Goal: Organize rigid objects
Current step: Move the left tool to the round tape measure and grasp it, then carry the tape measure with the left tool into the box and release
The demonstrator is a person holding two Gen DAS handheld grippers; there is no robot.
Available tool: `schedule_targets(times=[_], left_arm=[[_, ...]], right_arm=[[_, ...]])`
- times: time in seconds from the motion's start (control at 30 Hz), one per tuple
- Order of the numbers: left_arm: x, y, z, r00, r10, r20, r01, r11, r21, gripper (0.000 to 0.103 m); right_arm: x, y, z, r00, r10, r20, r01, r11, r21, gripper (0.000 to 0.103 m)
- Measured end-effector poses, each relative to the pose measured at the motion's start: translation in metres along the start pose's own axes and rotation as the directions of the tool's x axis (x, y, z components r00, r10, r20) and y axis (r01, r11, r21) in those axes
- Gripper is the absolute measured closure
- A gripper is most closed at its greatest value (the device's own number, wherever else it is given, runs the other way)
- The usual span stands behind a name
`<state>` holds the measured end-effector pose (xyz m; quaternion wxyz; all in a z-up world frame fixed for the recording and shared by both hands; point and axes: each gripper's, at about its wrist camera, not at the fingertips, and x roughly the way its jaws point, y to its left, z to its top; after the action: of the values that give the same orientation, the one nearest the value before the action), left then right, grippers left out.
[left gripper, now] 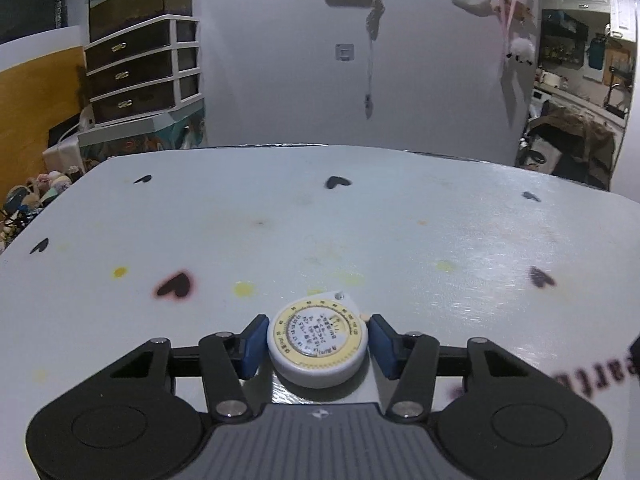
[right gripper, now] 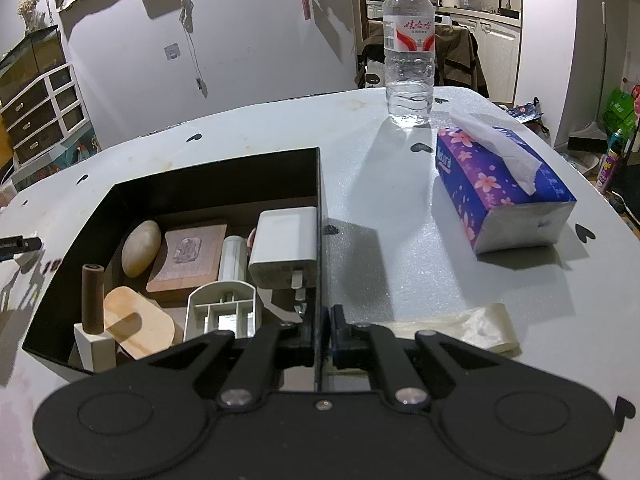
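A round white tape measure (left gripper: 318, 344) with a yellow dial lies flat on the white table (left gripper: 360, 220). My left gripper (left gripper: 318, 322) is shut on it, one blue pad against each side. In the right wrist view my right gripper (right gripper: 322, 314) is shut on the thin right wall of an open black box (right gripper: 216, 184), near its front corner. Inside the box lie a white charger (right gripper: 285, 246), a smooth pebble (right gripper: 141, 248), a wooden plaque (right gripper: 188, 258), a brown cylinder on a white base (right gripper: 93, 298), a pale wooden piece (right gripper: 138, 326) and a white plastic part (right gripper: 222, 312).
Right of the box stand a water bottle (right gripper: 409, 52) and a purple tissue pack (right gripper: 500, 188). A folded plastic bag (right gripper: 460, 330) lies close to my right gripper. The table's far edge runs along a white wall, with a drawer unit (left gripper: 140, 68) beyond its left corner.
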<state>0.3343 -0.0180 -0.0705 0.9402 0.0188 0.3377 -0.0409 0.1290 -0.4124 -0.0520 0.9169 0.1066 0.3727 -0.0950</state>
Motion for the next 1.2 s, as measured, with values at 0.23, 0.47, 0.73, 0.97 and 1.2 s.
schedule_targets(times=[0.23,0.47,0.73,0.97,1.2], left_arm=[[-0.046,-0.040,0.009,0.981,-0.183,0.065,0.179,0.982,0.058,0.049],[-0.103,-0.112,0.014,0.889,-0.449,0.087,0.420,0.877,0.233,0.048],[-0.125,-0.196,-0.004,0.758,-0.651,-0.038,0.612,0.690,0.387,0.048],[-0.095,-0.241,-0.010,0.762,-0.628,-0.160,0.631,0.665,0.400,0.048],[-0.077,-0.256,-0.018,0.784,-0.571,-0.245,0.615,0.661,0.430,0.048]], right_arm=[[0.000,0.000,0.000,1.000,-0.003,0.002,0.003,1.000,0.005,0.097],[0.000,0.000,0.000,1.000,-0.001,0.003,0.001,1.000,0.009,0.097],[0.000,0.000,0.000,1.000,0.000,0.004,0.000,1.000,0.009,0.097],[-0.001,0.000,0.000,1.000,0.007,0.005,-0.007,1.000,0.014,0.096],[0.000,0.000,0.000,1.000,0.014,0.007,-0.014,1.000,0.018,0.096]])
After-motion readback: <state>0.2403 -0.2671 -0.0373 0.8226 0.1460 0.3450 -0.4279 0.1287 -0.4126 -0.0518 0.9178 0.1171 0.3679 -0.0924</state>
